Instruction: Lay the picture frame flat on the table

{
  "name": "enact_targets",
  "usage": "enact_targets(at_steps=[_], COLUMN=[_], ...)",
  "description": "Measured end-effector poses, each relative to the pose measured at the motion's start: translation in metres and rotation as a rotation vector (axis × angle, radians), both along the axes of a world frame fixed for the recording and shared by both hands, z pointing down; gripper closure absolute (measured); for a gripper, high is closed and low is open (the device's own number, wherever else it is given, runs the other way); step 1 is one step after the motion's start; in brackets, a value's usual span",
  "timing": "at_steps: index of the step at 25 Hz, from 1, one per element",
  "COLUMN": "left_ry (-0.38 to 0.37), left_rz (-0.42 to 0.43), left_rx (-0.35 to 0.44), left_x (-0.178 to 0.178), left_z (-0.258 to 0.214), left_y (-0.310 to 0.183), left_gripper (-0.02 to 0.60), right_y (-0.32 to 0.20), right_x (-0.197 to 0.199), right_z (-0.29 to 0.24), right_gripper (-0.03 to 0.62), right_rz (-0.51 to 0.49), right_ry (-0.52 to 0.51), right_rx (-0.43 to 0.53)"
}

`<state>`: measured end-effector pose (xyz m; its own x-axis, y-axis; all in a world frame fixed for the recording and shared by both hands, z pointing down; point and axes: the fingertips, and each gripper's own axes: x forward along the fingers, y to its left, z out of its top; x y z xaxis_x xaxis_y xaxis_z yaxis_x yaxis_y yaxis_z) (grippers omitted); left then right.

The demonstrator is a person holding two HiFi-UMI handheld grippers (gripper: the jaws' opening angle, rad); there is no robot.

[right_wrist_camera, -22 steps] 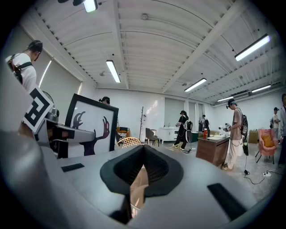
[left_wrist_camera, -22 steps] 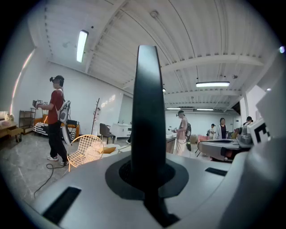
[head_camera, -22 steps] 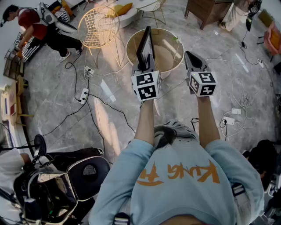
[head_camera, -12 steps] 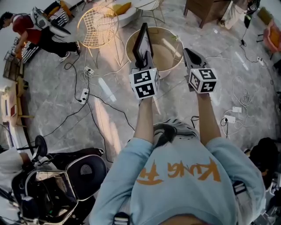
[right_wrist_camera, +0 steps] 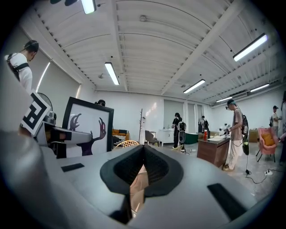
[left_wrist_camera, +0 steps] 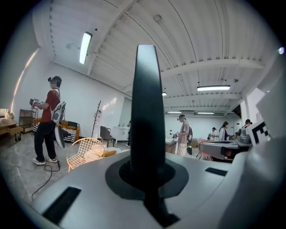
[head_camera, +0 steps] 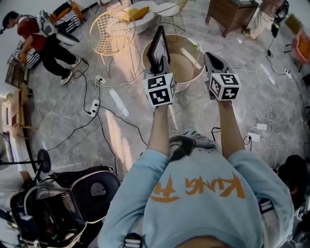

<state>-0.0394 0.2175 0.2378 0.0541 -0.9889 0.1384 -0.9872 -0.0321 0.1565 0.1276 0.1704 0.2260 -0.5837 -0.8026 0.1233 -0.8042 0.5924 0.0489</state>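
Observation:
My left gripper (head_camera: 162,64) is shut on the lower edge of a black picture frame (head_camera: 157,44) and holds it upright, edge-on, above a round beige table (head_camera: 186,63). In the left gripper view the frame (left_wrist_camera: 147,103) stands as a dark vertical bar gripped between the jaws of that gripper (left_wrist_camera: 147,172). My right gripper (head_camera: 211,59) hovers to the right of it over the table's right rim, shut with nothing in it. The right gripper view shows that gripper's (right_wrist_camera: 142,154) jaws closed together, and the frame's picture side (right_wrist_camera: 87,127) at the left.
A gold wire chair (head_camera: 114,31) stands left of the table. Cables and a power strip (head_camera: 93,104) run over the marble floor. A person in red (head_camera: 36,38) is at the far left, a wooden desk (head_camera: 232,14) at the back right, and black bags (head_camera: 92,189) at the lower left.
Both grippers keep nearly the same places over the table, the frame still upright. The person in red at the far left has moved a little.

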Motion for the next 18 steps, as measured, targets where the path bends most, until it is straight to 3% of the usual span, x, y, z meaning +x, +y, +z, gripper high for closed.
enact_targets(at_steps=[10, 18], left_ry=[0.030, 0.053], left_rz=[0.037, 0.009], left_rx=[0.003, 0.018], left_x=[0.010, -0.006], left_z=[0.004, 0.002], left_y=[-0.006, -0.016], left_gripper=[0.555, 0.555], right_y=[-0.004, -0.018], right_x=[0.019, 0.004], right_z=[-0.005, -0.016], right_gripper=[0.597, 0.597], right_rz=[0.044, 0.003], right_ry=[0.012, 0.028], right_rx=[0.014, 0.045])
